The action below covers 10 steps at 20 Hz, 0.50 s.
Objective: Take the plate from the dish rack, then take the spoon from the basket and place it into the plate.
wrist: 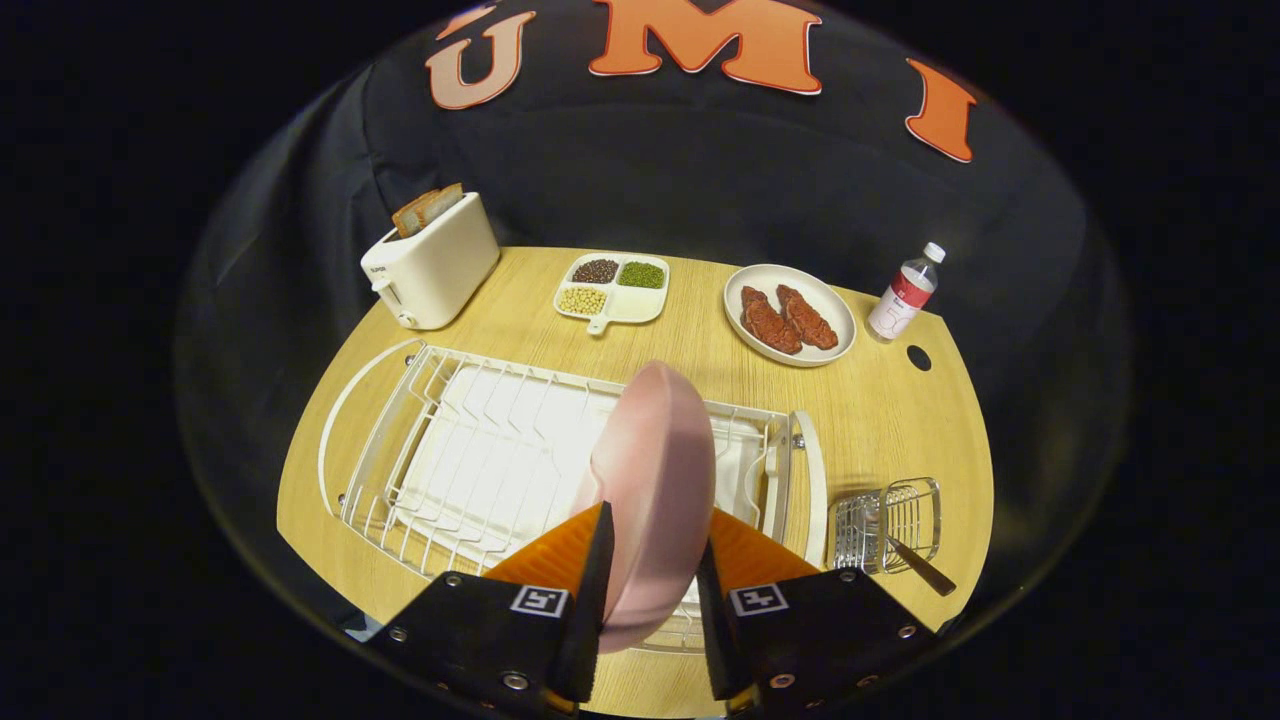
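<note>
Apparently lifted: smooth pink plate clamped edgewise between gripper fingers.

A light wooden table with a rounded edge and a small dark hole near its far right side carries everything. Along its far side stand a white toaster with bread in its slots, a white divided dish of beans and grains, a white plate with two pieces of meat, and a small bottle. Nearer lie a white wire dish rack and, just right of it, a small wire basket holding a spoon
</note>
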{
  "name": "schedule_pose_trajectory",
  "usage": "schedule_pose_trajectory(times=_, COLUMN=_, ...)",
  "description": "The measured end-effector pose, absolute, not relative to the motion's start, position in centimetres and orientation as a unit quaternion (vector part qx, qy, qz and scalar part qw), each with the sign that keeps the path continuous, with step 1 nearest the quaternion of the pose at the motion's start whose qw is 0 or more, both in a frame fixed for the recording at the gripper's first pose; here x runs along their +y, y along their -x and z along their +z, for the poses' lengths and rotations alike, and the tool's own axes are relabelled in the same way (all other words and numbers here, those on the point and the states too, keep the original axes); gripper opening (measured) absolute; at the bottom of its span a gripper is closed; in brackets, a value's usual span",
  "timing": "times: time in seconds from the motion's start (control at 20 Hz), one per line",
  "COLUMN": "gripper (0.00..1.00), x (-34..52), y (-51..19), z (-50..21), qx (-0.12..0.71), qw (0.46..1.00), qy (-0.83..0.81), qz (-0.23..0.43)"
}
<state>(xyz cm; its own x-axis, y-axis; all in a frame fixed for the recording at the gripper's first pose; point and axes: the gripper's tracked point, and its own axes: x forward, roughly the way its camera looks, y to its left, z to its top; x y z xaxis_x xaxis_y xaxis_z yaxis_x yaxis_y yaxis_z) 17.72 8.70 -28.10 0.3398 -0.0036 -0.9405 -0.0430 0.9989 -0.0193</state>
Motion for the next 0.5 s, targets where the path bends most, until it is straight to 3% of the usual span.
schedule_pose_trajectory(times=0.35, gripper=0.24, x=5.4, y=-21.1, z=-25.7, qx=0.529, qw=0.844, qy=0.058, qz=-0.061)
schedule_pose_trajectory(times=0.5, gripper=0.22, x=5.4, y=-20.9, z=-25.3, qx=0.526, qw=0.845, qy=0.068, qz=-0.064)
